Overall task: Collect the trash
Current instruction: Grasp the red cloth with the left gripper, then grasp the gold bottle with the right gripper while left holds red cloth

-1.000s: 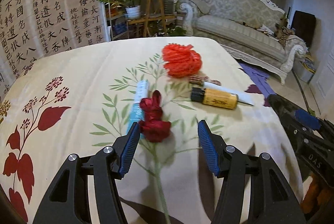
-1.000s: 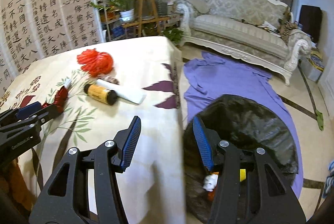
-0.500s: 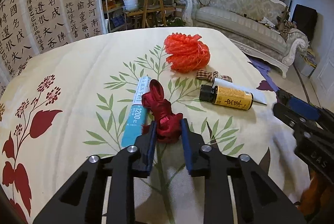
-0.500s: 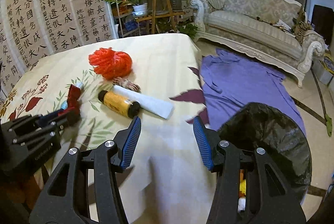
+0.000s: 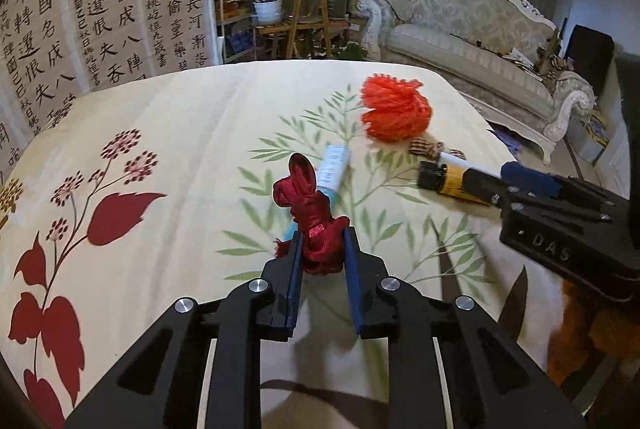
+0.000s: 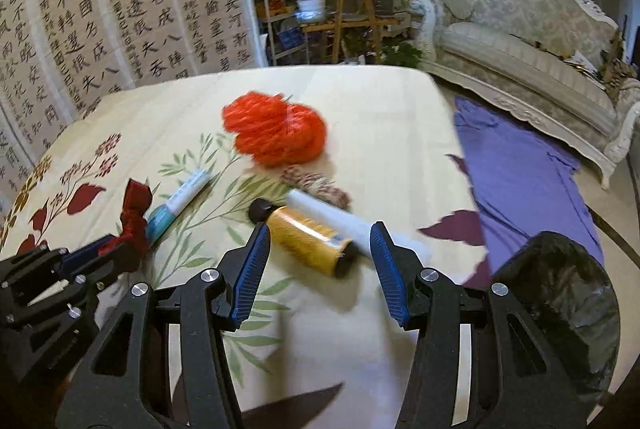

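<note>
My left gripper (image 5: 322, 237) is shut on a dark red ribbon knot (image 5: 306, 189), whose loop stands up between the pads just above the floral tablecloth (image 5: 160, 133). In the right wrist view the ribbon (image 6: 136, 205) and left gripper (image 6: 108, 249) sit at the left. My right gripper (image 6: 320, 233) is open and hovers over a yellow bottle with a black cap (image 6: 304, 241), one finger on each side and no contact. An orange net bundle (image 6: 276, 133), a blue-and-white tube (image 6: 180, 201), a white tube (image 6: 348, 225) and a checked ribbon (image 6: 316, 185) lie nearby.
A black trash bag (image 6: 560, 309) stands open on the floor off the table's right edge, beside a purple cloth (image 6: 520, 169). A pale sofa (image 6: 540, 41) and a plant stand (image 6: 352, 9) are beyond. A calligraphy screen (image 6: 120, 9) closes the left side.
The left jaws have come together on the red ribbon, which now stands up off the cloth. The right gripper swung left from above the trash bag to over the yellow bottle.
</note>
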{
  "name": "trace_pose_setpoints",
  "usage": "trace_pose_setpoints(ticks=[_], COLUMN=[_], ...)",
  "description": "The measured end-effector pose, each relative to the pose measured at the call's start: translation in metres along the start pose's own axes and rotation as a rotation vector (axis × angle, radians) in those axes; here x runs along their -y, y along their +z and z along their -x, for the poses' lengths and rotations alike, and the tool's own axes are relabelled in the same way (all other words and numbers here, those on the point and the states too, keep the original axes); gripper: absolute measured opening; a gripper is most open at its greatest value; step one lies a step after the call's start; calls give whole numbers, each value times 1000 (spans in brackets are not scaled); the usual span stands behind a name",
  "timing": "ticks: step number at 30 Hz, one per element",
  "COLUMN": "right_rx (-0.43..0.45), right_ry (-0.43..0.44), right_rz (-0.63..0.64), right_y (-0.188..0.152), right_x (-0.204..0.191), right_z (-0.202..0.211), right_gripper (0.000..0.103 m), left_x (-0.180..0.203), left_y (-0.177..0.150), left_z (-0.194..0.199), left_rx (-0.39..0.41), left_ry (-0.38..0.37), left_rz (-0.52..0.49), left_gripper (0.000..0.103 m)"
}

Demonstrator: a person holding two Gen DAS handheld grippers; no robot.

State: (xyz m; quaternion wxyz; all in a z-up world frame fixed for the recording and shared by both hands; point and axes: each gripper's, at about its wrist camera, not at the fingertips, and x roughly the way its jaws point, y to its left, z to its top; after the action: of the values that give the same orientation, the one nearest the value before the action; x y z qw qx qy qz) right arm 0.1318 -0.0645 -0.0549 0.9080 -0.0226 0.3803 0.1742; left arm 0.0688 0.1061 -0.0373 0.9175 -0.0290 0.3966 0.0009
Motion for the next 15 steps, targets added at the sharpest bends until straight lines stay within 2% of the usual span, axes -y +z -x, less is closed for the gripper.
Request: trace_pose_setpoints(ticks=[5, 9, 15], right_rx=[-65, -60, -54], right_ry=[56, 30, 27], right_rz=[50, 75, 73], right_y=[-8, -8, 7], right_x=[-19, -27, -31], right_z=[-6, -3, -12], right_gripper=[51, 51, 51], left_x=[-15, -31, -49], left_y=[-4, -8, -7], left_z=[1, 2, 0], left_rx=[-2, 8, -7], left_ry=[22, 59, 59], left_rz=[16, 35, 93], left_gripper=[21, 21, 21])
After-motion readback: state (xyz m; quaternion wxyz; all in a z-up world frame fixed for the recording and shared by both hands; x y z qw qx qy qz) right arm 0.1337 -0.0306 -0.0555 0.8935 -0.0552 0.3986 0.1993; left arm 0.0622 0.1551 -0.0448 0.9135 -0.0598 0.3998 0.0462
